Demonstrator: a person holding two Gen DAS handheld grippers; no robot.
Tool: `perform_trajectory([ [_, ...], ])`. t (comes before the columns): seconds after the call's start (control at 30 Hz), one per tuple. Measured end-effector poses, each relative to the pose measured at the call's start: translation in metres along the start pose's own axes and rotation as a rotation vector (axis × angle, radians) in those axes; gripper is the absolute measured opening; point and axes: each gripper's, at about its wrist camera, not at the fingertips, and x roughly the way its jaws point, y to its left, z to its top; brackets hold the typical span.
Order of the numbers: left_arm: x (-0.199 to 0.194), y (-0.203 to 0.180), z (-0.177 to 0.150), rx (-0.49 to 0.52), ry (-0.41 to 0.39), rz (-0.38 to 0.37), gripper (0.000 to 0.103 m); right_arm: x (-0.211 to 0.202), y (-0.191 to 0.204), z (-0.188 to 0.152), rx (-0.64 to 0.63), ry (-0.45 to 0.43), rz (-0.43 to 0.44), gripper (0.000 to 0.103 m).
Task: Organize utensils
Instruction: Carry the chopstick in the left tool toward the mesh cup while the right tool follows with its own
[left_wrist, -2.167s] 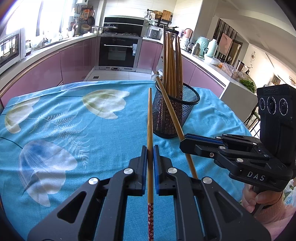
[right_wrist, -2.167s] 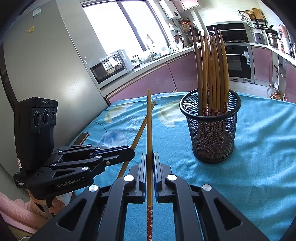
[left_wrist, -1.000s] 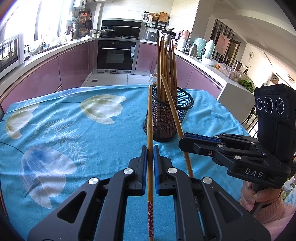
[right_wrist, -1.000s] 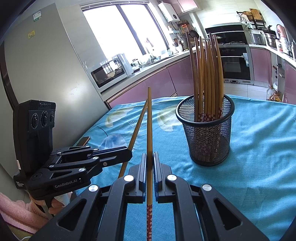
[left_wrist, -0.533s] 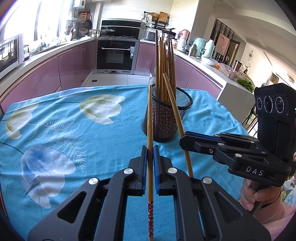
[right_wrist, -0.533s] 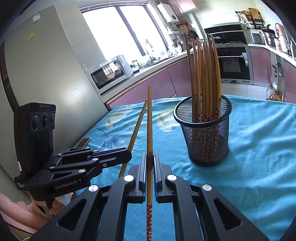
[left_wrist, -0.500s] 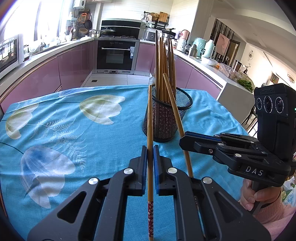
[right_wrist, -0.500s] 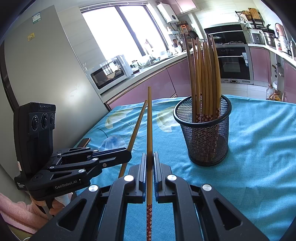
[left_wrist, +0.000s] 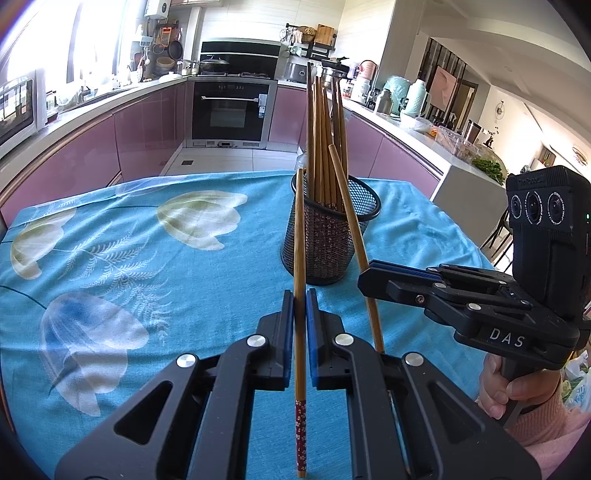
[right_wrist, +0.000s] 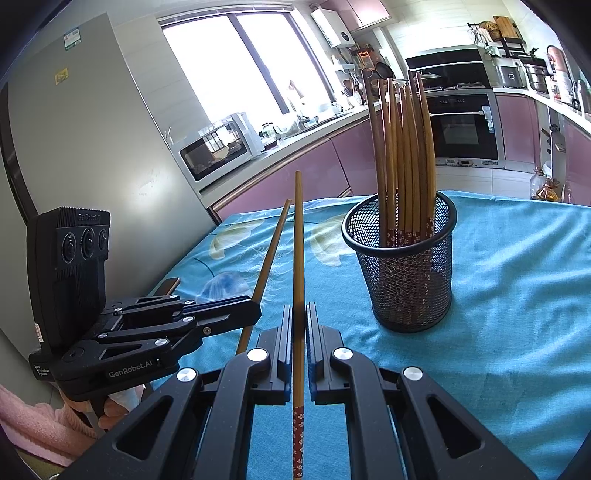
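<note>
Compared with a second ago, the black wire-mesh holder (left_wrist: 330, 236) sits slightly nearer in the left wrist view, at 12 o'clock on the counter's turquoise floral cloth (left_wrist: 122, 243). The left tool (left_wrist: 300, 306) is clamped on a slim wooden chopstick (left_wrist: 299, 258) with a red patterned end. The right tool (right_wrist: 299, 321) pinches a matching chopstick (right_wrist: 298, 266). More round tapered chopsticks (right_wrist: 404, 158) stand upright in the holder.
</note>
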Motion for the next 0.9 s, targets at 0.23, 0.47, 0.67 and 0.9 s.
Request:
perform_trajectory([
  [0.23, 0.0000, -0.0001, -0.0001, 0.000, 0.000, 0.000, 0.007, 0.0004, 0.0018, 0.0008, 0.002, -0.004, -0.002, 0.006],
  [0.47, -0.0009, -0.0039, 0.0022, 0.005, -0.004, -0.003, 0.007, -0.0006, 0.0006, 0.0004, 0.005, -0.007, -0.004, 0.006],
  [0.67, -0.0013, -0.0047, 0.0029, 0.005, -0.004, -0.004, 0.007, -0.0005, 0.0002, 0.0006, 0.008, -0.008, -0.004, 0.006],
  [0.9, -0.0012, -0.0057, 0.0034, 0.006, -0.005, -0.004, 0.007, -0.0005, 0.0000, 0.0010, 0.009, -0.010, -0.005, 0.006],
])
